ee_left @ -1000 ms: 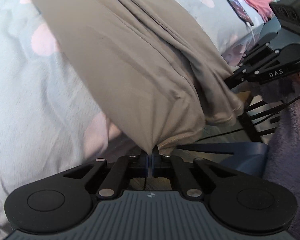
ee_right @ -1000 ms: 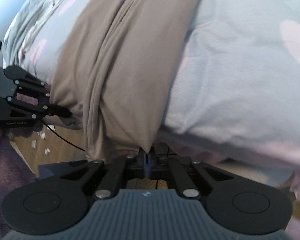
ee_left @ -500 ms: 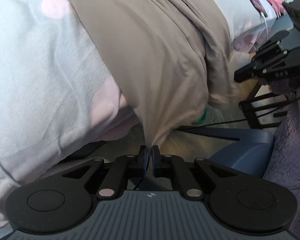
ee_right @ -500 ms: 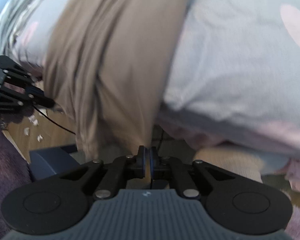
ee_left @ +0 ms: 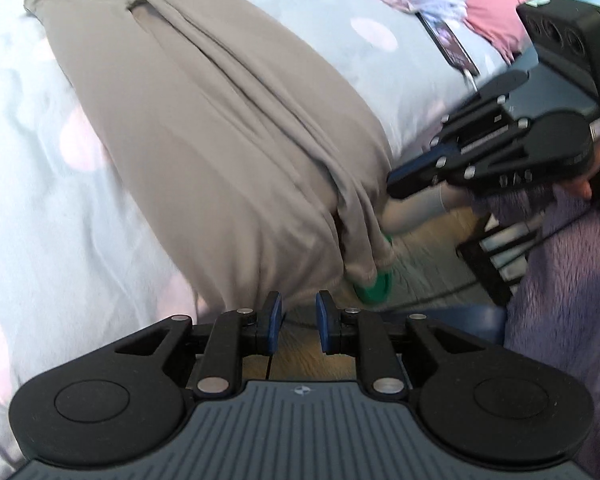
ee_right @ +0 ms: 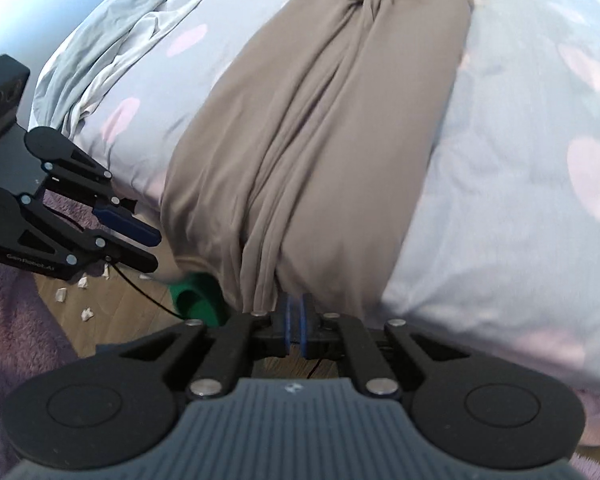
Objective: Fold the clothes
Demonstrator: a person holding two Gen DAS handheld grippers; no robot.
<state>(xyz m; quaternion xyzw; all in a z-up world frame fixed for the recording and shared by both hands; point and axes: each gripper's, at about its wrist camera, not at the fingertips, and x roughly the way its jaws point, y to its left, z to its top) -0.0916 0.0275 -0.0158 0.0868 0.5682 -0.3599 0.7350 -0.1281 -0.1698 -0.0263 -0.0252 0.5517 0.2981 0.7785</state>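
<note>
the left fingers (ee_left: 296, 316) have just been opening and now stand apart with nothing between them; a second ago the hem of the garment (ee_left: 228, 128) was pinched there, and now only the floor (ee_left: 300, 360) is seen through the gap. the right fingers (ee_right: 295, 326) are drawn almost together, a thin slit left between the blue pads, and no cloth is seen in that slit either, though earlier the other hem corner was clamped in it. so the garment is let go at both corners.

the garment, a long taupe piece folded lengthwise with ridges running down its middle, is laid along the bed (ee_left: 40, 200), on the pale cover with pink spots. its near end is draped over the bed edge and hangs toward the floor, just beyond both sets of fingers; the far end, with what looks like straps, is spread flat well up the bed. in the earlier views the cloth was pulled taut to a point at each gripper; now it is slack and settled.

a green object (ee_right: 194, 298) is seen on the floor under the hanging hem. other clothes (ee_left: 496, 4) are heaped at the far corner of the bed.

the lengthwise fold is judged done and set down; a crosswise fold is judged to remain, for which the hanging end would have to be taken up again.
</note>
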